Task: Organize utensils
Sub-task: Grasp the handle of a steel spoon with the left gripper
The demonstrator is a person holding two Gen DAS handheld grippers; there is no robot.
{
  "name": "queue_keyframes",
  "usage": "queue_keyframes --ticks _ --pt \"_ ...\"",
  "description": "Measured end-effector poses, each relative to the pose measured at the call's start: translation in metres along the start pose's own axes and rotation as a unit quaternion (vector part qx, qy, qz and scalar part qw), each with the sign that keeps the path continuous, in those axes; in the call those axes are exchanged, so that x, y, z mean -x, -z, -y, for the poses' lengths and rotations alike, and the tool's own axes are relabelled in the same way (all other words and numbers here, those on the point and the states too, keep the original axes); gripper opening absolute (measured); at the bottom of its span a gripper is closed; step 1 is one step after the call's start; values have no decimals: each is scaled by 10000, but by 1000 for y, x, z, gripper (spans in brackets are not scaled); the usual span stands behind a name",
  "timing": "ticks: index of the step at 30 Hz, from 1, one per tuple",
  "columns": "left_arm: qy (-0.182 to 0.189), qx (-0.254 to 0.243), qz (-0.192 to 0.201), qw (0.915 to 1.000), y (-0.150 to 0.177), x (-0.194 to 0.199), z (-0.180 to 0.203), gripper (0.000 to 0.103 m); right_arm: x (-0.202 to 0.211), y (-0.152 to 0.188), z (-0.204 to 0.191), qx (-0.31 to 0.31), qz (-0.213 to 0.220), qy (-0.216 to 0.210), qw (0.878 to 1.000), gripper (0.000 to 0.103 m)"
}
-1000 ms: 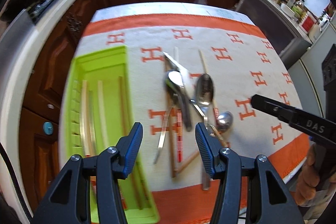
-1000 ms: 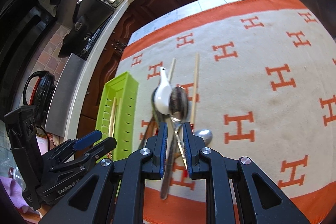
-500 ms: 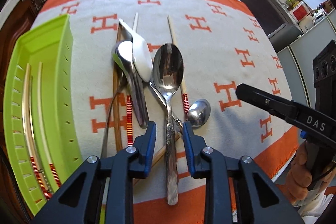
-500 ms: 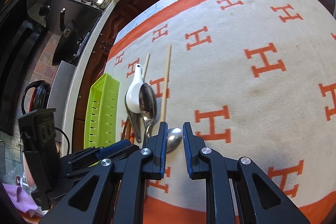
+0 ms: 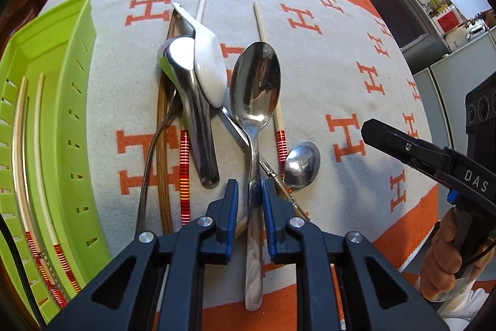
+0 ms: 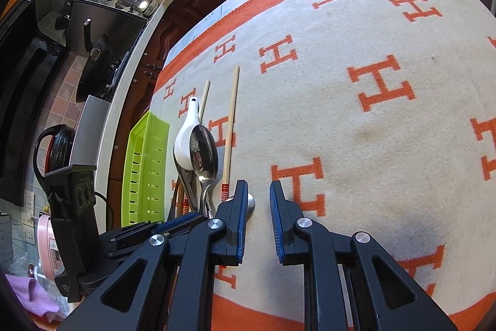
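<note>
2 tongs in play, and only 1 is busy. The left tongs (image 5: 250, 197) sit around the handle of the big steel spoon (image 5: 256, 81), pads right against the neck, so I'd call that grasping or a hair away from it. The spoon lies flat on the blanket (image 5: 310, 58) covering the desk, bowl pointing away, in a pile with a white ceramic spoon (image 5: 208, 64), a steel ladle spoon (image 5: 189, 101), a small spoon (image 5: 301, 165) and some chopsticks (image 5: 266, 51). The right tongs (image 6: 259, 200) hang released over bare blanket, holding nothing.

Handling guess: the big spoon is stiff, fairly light, and polished, so slippery. Pinching the narrow neck could let it swivel; further back on the flat handle seems safer. Its handle crosses another utensil's, so lifting may drag neighbours. The ceramic spoon is the fragile one. The green tray (image 5: 55, 58) to the left has chopsticks in it already.
</note>
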State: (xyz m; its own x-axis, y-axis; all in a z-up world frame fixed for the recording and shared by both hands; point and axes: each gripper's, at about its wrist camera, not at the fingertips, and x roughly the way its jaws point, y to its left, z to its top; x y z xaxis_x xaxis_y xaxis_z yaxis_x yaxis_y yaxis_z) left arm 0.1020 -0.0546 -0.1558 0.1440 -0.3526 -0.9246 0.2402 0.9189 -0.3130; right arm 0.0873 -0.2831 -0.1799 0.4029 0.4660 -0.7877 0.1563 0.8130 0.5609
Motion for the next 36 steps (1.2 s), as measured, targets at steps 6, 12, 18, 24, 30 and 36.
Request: queue_keyframes --ticks 6,12,18,24,30,36 --pt "181 84 19 9998 -3 -1 -5 14 0 1 0 18 -15 -2 10000 16" --pt "29 -77 45 10000 -4 -2 2 7 -2 2 -2 63 -35 24 10000 16" --pt "-949 -714 236 9926 0 -3 37 6 -4 2 -4 115 -26 104 9999 16" --pt "-1177 -847 239 9891 -1 -4 46 6 -6 3 -4 149 13 176 9997 16" --pt "-1222 -685 264 9898 -3 -2 41 4 -8 3 0 150 43 211 9997 16" --pt "-1270 -852 354 9876 1 5 46 0 -9 4 6 74 33 225 9997 16"
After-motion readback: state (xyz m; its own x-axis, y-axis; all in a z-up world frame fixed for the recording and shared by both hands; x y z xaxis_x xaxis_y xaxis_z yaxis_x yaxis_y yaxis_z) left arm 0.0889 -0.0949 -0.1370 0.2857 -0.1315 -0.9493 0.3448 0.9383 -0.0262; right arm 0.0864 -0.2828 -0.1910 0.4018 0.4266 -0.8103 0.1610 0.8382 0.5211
